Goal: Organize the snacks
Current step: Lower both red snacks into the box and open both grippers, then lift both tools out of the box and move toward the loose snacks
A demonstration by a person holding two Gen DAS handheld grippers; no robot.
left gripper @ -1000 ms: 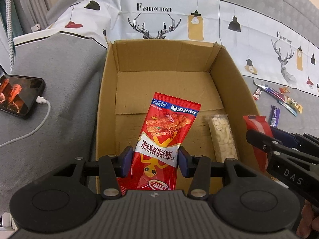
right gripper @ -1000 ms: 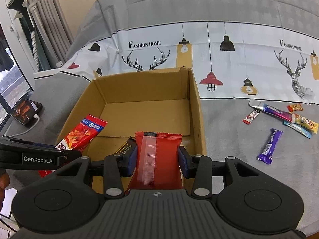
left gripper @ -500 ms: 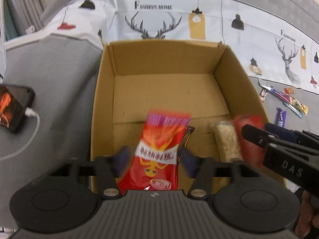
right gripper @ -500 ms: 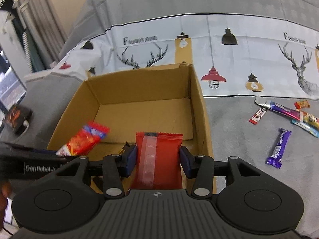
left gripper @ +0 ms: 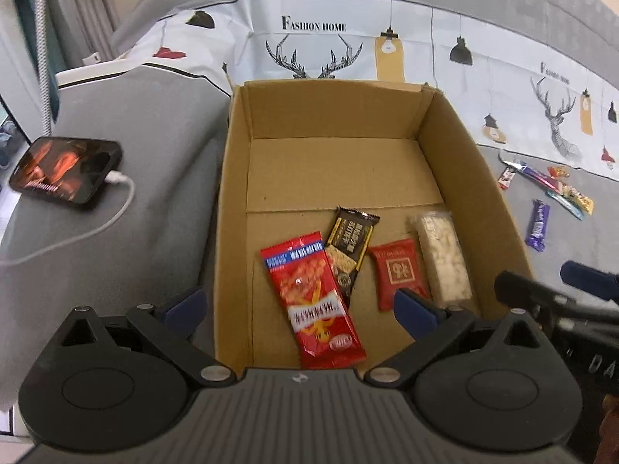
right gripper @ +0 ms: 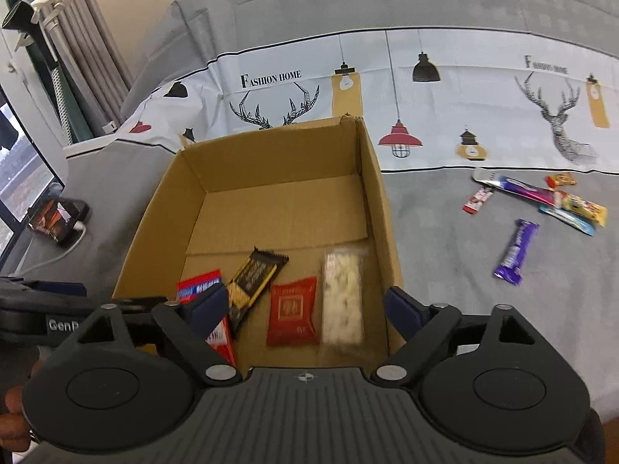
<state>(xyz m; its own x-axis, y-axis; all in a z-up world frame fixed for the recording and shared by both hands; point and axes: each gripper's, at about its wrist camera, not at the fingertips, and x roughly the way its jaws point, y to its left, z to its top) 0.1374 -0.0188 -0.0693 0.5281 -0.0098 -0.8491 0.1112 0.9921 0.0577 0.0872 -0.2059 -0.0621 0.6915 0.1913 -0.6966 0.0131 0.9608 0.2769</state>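
Box [left gripper: 445, 147]: open cardboard, on the grey cover
Packets: four lie flat in its near end – long red packet [left gripper: 313, 301] overlapping the dark bar [left gripper: 350, 243]
Left gripper [left gripper: 301, 305]: jaws opening; nothing between
Right gripper [right gripper: 305, 309]: jaws opening; empty
Risk: loose snacks [right gripper: 541, 197] lie flat – fingers may slide over them

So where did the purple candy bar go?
The purple candy bar lies on the grey cover to the right of the cardboard box in the right wrist view, apart from it, just below the other loose snacks.

A lit phone [left gripper: 65, 170] with a white cable [left gripper: 77, 236] lies on the grey bed far left; curtains [right gripper: 89, 38] hang beyond.
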